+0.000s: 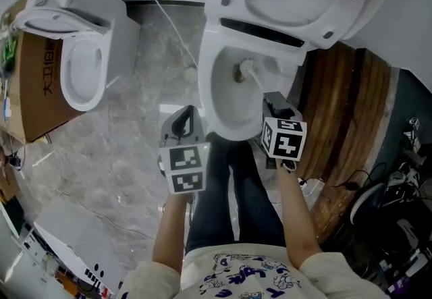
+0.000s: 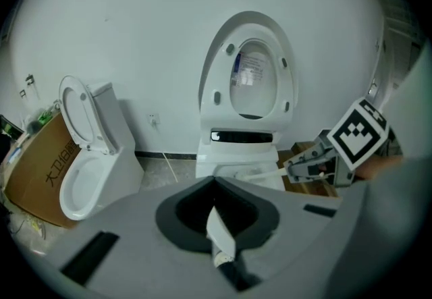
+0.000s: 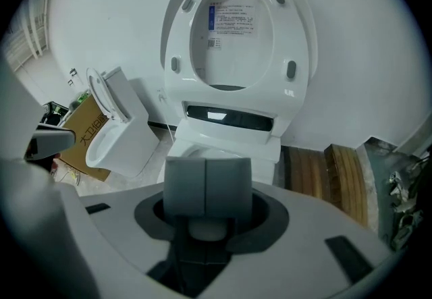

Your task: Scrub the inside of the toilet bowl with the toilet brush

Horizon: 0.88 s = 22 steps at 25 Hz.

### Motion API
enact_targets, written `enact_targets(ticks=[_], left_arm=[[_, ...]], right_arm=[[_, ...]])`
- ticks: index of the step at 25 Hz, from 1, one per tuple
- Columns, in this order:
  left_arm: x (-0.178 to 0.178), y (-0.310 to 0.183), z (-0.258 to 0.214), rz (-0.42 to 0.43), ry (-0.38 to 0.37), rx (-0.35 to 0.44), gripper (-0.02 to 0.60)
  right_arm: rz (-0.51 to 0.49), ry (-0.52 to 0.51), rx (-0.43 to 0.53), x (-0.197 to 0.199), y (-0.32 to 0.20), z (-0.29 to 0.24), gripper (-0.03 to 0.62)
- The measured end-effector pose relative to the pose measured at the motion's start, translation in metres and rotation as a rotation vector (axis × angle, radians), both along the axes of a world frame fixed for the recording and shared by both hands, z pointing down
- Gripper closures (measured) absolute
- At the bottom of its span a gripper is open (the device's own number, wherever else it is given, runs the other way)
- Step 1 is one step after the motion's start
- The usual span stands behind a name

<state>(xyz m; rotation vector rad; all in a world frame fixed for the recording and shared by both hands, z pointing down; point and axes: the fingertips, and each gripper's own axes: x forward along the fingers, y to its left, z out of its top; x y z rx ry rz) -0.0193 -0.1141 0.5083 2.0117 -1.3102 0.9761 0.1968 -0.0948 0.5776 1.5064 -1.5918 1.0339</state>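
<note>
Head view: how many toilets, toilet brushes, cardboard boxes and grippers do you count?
Toilets: 2, left toilet, centre toilet
Toilet brush: 1
Cardboard box: 1
Grippers: 2, left gripper, right gripper
Total: 6

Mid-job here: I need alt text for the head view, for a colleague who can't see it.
Seen from above, the right gripper holds the toilet brush with its head down inside the toilet bowl, whose seat is raised. The left gripper hangs just left of the bowl. A second toilet stands further left beside a cardboard box.
</note>
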Motion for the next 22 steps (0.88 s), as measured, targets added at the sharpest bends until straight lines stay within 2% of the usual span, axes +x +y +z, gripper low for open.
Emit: enact_targets(ticks=[14,22], left_arm=[[-0.004,-0.006,0.040,-0.037,0.004,-0.042,0.580],[-0.013,-0.009,0.051,-0.070,0.004,-0.040,0.580]], right_arm=[[-0.023,0.022,-0.046,-0.005,-0.036,0.067,0.425],[-0.043,0.052,-0.059,-0.010,-0.054,0.092,0.425]])
